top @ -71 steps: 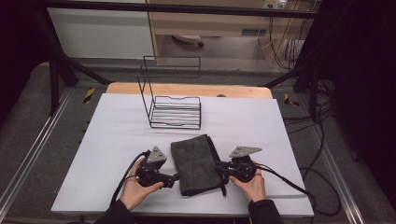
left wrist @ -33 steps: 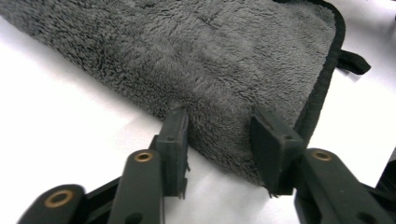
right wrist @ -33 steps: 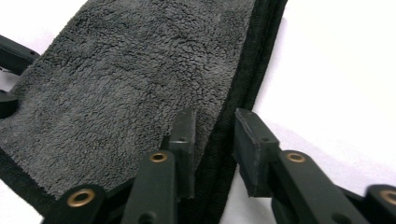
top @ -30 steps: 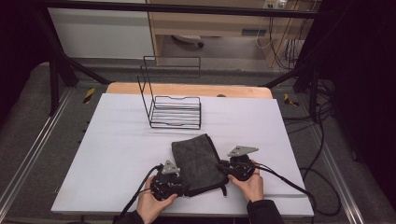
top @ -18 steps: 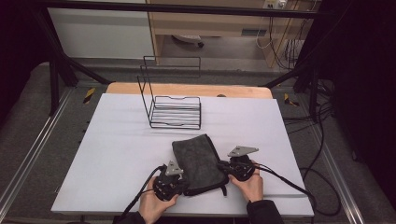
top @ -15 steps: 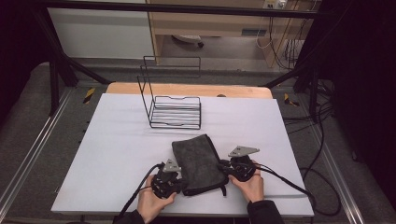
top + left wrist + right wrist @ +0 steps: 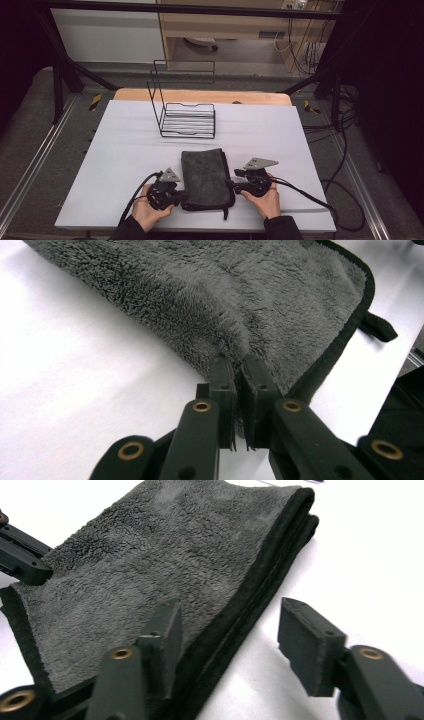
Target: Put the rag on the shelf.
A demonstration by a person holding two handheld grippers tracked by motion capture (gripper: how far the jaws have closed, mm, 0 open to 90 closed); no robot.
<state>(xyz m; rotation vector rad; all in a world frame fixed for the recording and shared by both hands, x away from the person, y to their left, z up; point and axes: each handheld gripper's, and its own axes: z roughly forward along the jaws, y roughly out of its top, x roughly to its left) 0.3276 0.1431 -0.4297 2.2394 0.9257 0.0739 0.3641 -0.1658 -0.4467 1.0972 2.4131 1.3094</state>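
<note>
A dark grey folded towel (image 7: 206, 175) lies near the front of the white table (image 7: 125, 150). My left gripper (image 7: 180, 195) is at its near left edge. In the left gripper view, the left gripper (image 7: 238, 362) is shut on the fleecy towel (image 7: 225, 285), whose pinched edge is raised slightly off the table. My right gripper (image 7: 234, 186) is at the towel's right edge. In the right gripper view, the right gripper (image 7: 232, 617) has just been opening; its jaws stand apart astride the towel's (image 7: 150, 550) bound edge without pressing it.
A black wire rack (image 7: 187, 107) with a tall back frame stands behind the towel, toward the table's far side. A wooden strip (image 7: 200, 96) runs along the far edge. Cables (image 7: 310, 195) trail right from the right gripper.
The left gripper closed on the towel's near left edge and drew it slightly left and up, squaring the towel. The right gripper's jaws spread and released the right edge.
</note>
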